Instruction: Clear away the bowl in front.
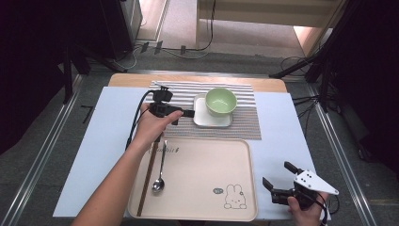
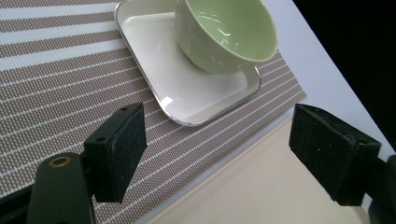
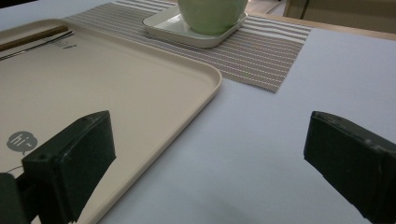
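Note:
A pale green bowl [image 1: 221,100] stands on a white square plate [image 1: 211,121] on a striped placemat [image 1: 244,122]. My left gripper [image 1: 184,113] hovers over the mat just left of the plate. In the left gripper view it [image 2: 219,140] is open and empty, with the plate [image 2: 187,88] and bowl [image 2: 229,32] just ahead. Nearer me lies a beige tray [image 1: 202,174] carrying a metal spoon [image 1: 160,179] and brown chopsticks [image 1: 147,176] along its left side. My right gripper [image 1: 277,174] is open and empty at the tray's near right corner, just above the table [image 3: 210,154].
The table has a pale blue cover [image 1: 103,141], with a wooden edge at the far side. Cables and stand legs lie on the floor beyond. Bare cover stretches right of the tray [image 3: 116,84] up to the placemat [image 3: 261,51].

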The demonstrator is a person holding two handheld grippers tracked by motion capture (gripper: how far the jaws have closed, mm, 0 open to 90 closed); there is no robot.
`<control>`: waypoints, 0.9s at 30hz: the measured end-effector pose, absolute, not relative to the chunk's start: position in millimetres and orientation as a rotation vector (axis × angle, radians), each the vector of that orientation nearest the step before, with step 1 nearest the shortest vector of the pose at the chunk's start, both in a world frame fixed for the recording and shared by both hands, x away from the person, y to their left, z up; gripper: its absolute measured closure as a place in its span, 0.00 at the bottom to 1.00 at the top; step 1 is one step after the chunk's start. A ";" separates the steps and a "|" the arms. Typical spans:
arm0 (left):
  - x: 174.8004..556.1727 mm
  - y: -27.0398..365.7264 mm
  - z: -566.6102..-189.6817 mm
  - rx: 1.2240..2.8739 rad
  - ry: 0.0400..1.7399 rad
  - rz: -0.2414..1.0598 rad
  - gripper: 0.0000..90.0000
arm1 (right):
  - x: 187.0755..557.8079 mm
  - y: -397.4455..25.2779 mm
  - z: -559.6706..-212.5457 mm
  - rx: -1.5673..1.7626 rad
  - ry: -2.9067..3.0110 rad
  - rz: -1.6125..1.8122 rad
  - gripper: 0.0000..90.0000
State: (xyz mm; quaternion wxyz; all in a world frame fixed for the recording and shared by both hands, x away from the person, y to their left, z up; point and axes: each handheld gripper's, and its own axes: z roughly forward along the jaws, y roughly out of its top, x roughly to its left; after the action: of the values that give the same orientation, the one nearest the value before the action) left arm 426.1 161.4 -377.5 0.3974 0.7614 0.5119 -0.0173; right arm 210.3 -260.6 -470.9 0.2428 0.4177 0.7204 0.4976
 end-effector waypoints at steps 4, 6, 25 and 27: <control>436.0 158.3 -375.0 1.919 1.301 -0.010 0.24 | 210.3 -261.1 -470.6 1.141 1.967 1.360 0.02; 437.7 157.0 -374.8 1.921 1.302 0.005 0.24 | 210.4 -261.1 -470.7 1.139 1.969 1.360 0.02; 472.7 131.2 -373.1 1.907 1.357 0.040 0.35 | 211.0 -264.3 -471.1 1.143 1.961 1.364 0.02; 477.9 126.3 -374.1 1.905 1.369 0.041 0.36 | 210.7 -265.3 -470.9 1.150 1.961 1.366 0.02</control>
State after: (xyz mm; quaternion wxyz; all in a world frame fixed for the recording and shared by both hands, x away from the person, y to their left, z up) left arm 477.9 126.3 -374.1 0.3872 0.7487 0.5379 0.0161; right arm 210.7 -265.3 -470.9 0.2422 0.4205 0.7174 0.4998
